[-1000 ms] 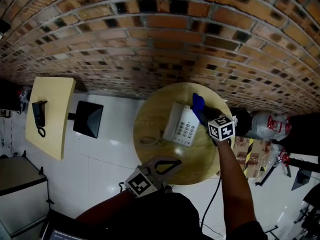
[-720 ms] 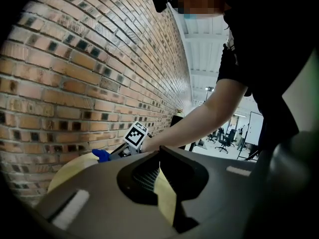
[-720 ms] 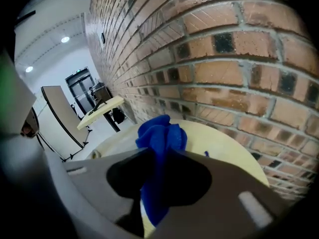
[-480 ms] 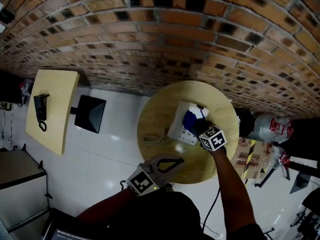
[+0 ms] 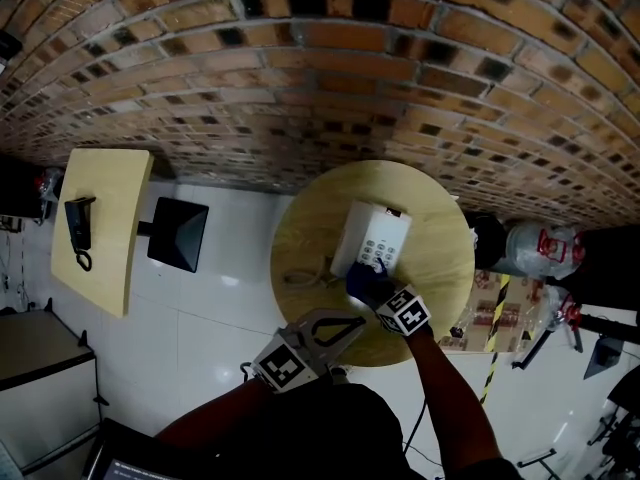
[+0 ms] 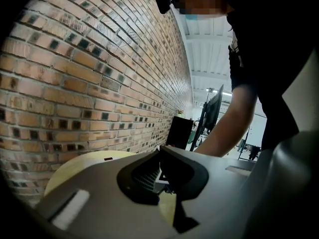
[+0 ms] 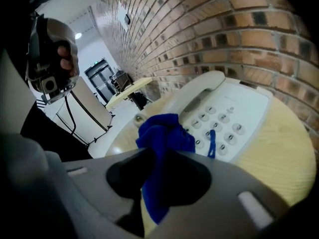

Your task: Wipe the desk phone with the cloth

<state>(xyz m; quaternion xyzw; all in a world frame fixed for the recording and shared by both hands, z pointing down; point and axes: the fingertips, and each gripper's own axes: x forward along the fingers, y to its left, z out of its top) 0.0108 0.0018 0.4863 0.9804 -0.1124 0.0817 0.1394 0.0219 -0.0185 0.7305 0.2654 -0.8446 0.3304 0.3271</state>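
Cloth [image 7: 162,138] sits clamped in right tool [image 7: 155,176] beside desk phone [image 7: 234,118] keypad.

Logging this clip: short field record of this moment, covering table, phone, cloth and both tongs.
table: round, wooden, beside brick wall
desk phone: white, handset in place, on table
cloth: blue, bunched, at phone's near end
right tongs: shut on cloth
left tongs: empty, tips together, above table's near edge
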